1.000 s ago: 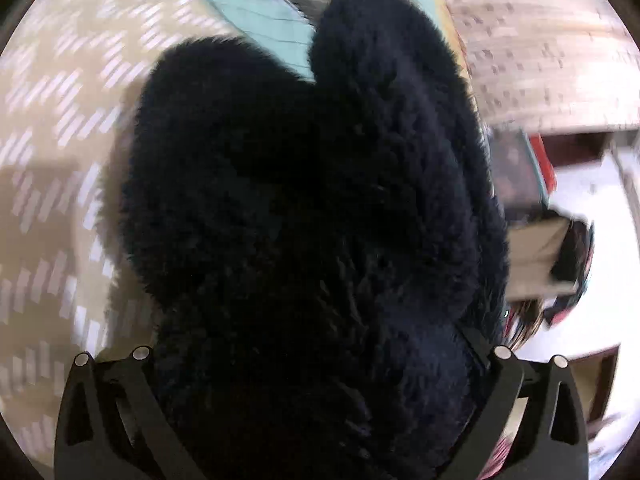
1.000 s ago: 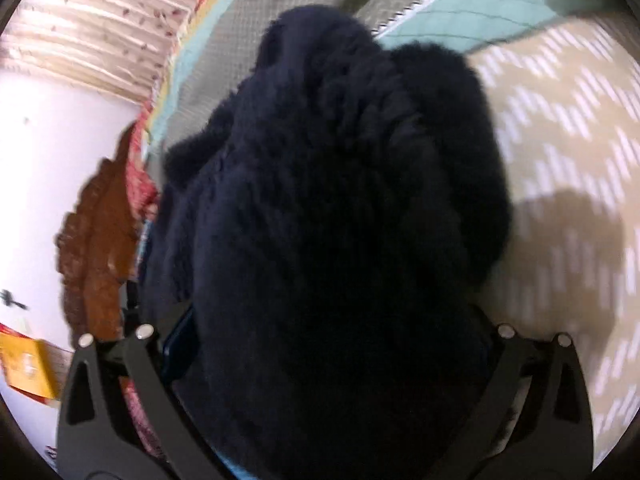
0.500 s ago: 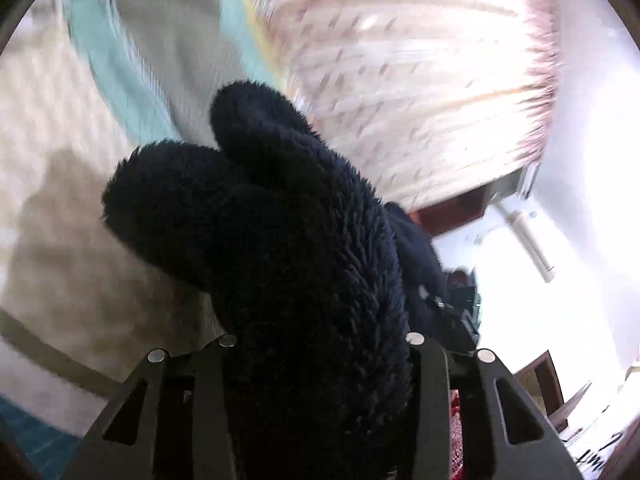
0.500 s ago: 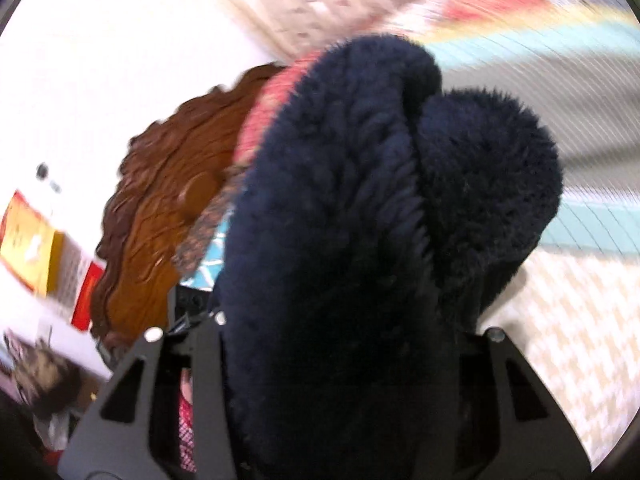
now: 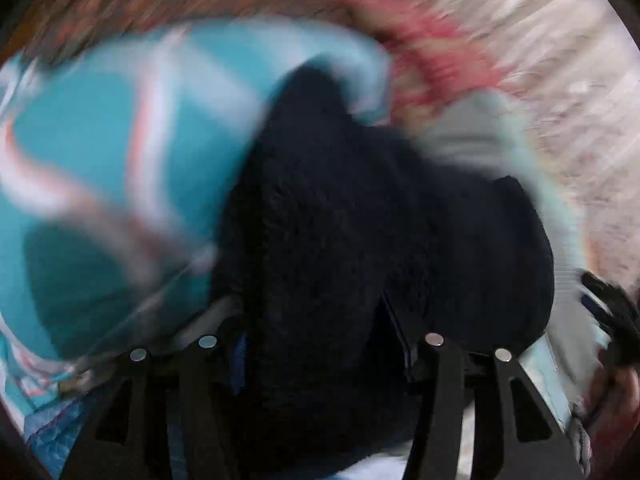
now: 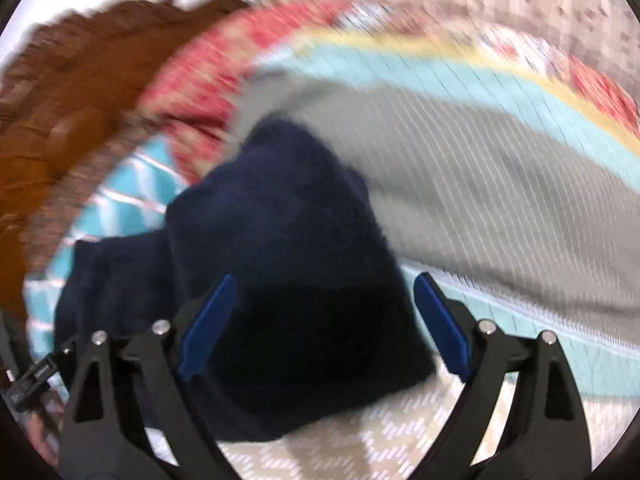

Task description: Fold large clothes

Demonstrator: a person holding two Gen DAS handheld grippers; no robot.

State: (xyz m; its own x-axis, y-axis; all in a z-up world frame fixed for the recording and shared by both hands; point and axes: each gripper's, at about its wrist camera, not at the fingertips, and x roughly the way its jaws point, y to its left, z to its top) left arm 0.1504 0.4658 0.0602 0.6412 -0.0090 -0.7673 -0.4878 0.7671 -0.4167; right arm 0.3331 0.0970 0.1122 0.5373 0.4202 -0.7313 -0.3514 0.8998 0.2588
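A dark navy fluffy garment [image 6: 288, 280] lies bunched on the bed, and it also fills the middle of the left wrist view [image 5: 360, 248]. My right gripper [image 6: 320, 320] is open, its blue pads [image 6: 208, 324] standing apart on either side of the garment. My left gripper [image 5: 316, 344] has its fingers close around a fold of the garment and looks shut on it. The left wrist view is heavily motion-blurred.
The bed has a grey and teal quilt [image 6: 500, 168] with a beige chevron part [image 6: 380, 440] in front. A teal patterned pillow [image 5: 112, 168] and red patterned fabric [image 6: 208, 76] lie at the head. A brown carved headboard [image 6: 60, 100] stands behind. My other gripper [image 5: 616, 320] shows at the right edge.
My right gripper has opened and let go of the garment, which now rests on the bed. Both views have swung down toward the pillow and headboard end.
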